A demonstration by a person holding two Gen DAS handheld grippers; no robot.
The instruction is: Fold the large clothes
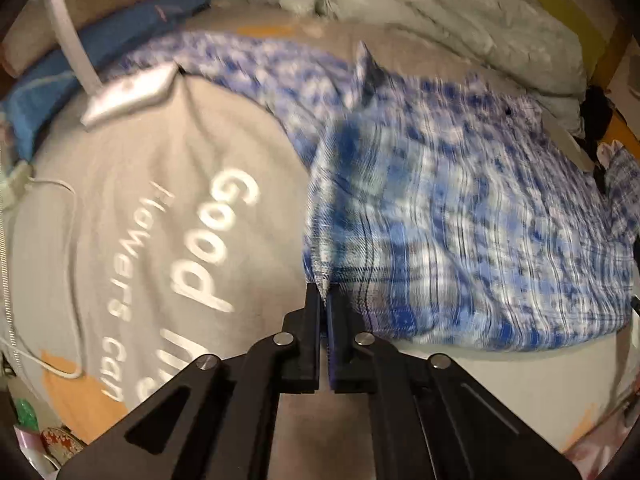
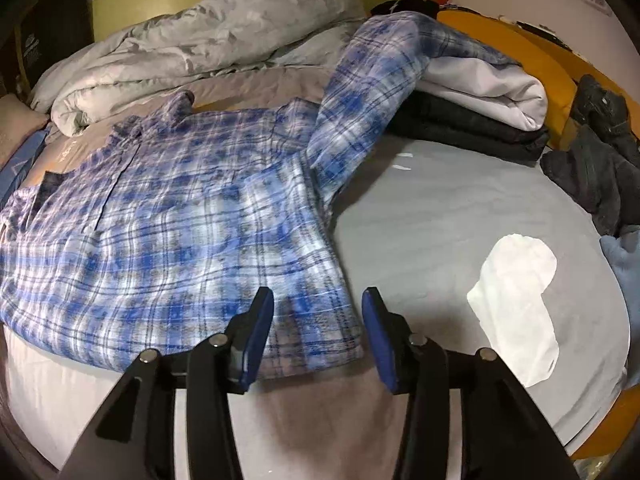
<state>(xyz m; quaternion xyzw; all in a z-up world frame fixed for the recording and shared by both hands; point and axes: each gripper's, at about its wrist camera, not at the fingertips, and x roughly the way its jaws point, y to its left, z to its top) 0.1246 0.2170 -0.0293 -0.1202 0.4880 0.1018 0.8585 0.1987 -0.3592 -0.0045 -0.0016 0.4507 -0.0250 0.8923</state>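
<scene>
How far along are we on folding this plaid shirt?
Early. Done: the plaid shirt lies spread on the bed. In hand: the left gripper is shut on the shirt's edge, while the right gripper stands open over the hem. Left: the sleeve draped over the folded pile, and every fold.

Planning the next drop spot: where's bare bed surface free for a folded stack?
Free: the grey sheet between the blue-and-white plaid flannel shirt, the white cloth scrap and the folded black-and-lilac pile. Also the pale strip along the near edge. Crowded: the rumpled grey duvet at the back, dark clothes at right.
</scene>
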